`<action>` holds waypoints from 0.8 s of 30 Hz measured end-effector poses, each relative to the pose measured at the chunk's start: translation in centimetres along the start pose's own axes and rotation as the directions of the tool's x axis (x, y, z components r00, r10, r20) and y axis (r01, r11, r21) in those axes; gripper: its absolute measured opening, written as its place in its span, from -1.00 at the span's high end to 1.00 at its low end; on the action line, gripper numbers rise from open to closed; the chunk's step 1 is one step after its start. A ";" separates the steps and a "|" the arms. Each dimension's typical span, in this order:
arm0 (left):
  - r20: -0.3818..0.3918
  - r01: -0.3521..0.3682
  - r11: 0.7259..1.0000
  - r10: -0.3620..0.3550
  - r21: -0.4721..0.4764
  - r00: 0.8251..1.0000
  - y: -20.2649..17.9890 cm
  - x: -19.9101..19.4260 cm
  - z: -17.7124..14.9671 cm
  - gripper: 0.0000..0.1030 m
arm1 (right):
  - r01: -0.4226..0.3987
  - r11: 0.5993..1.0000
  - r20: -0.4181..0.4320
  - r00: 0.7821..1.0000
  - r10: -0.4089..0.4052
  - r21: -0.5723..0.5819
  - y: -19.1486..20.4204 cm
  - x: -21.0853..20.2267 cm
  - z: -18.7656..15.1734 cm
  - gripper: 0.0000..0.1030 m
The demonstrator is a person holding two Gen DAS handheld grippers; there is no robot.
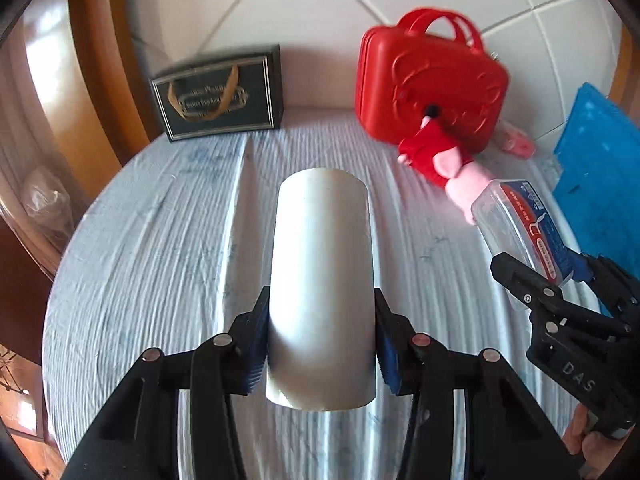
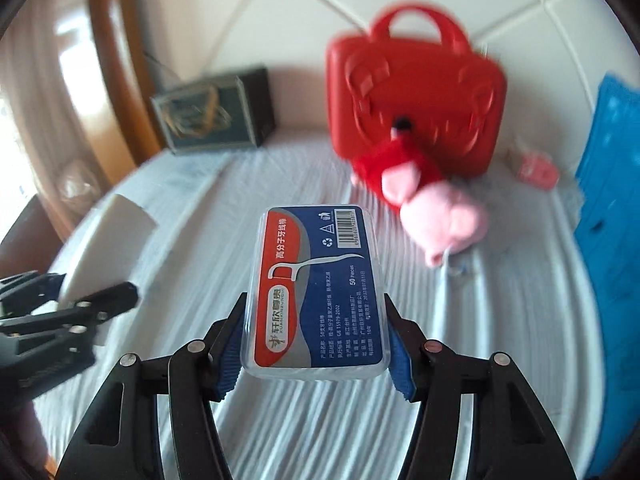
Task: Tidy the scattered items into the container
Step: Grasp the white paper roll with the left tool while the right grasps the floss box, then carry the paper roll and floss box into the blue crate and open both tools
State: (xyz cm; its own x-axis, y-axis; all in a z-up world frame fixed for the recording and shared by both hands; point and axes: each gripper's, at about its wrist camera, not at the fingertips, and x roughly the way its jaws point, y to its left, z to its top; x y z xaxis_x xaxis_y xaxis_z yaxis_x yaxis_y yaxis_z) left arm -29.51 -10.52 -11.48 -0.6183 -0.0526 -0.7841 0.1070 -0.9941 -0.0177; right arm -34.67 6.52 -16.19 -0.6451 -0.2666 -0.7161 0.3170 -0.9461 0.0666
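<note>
Clamped lengthwise, the floss box [image 2: 318, 294] fills the right gripper [image 2: 316, 344]. Left gripper [image 1: 320, 344] holds the white block [image 1: 322, 280]. Blue container [image 2: 608, 216] lies at two o'clock, nearer the right hand.

The blue container [image 1: 600, 160] is cut off by the right edge in both views, so its full shape cannot be told. Beyond the fingertips, the red case [image 2: 412, 100] and the pink plush toy [image 2: 440, 216] are blurred. A small pink thing [image 1: 516, 142] is partly hidden behind the case. The print on the dark box [image 1: 218, 94] is too blurred to read.
</note>
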 end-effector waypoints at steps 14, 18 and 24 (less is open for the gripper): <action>0.158 0.137 0.984 -0.154 0.109 0.975 -4.7 -11.2 -2.6 0.13 | 0.202 0.979 0.214 0.958 -0.190 -0.031 1.4 -16.3 -2.4 -0.15; 0.177 0.202 0.966 -0.229 0.160 0.957 -7.0 -13.4 -3.3 0.13 | 0.275 0.961 0.216 0.938 -0.271 0.011 0.2 -19.7 -3.4 -0.15; 0.208 0.280 0.918 -0.343 0.279 0.916 -13.1 -17.7 -3.6 0.13 | 0.338 0.932 0.275 0.891 -0.362 0.131 -3.6 -27.1 -5.0 -0.15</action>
State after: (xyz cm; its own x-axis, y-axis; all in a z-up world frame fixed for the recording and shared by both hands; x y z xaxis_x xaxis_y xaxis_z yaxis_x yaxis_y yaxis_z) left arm -17.23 3.81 0.39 -0.7648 0.2728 -0.5836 -0.2925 -0.9542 -0.0628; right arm -14.84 18.11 -0.49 -0.8803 0.0542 -0.4713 -0.0138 -0.9960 -0.0887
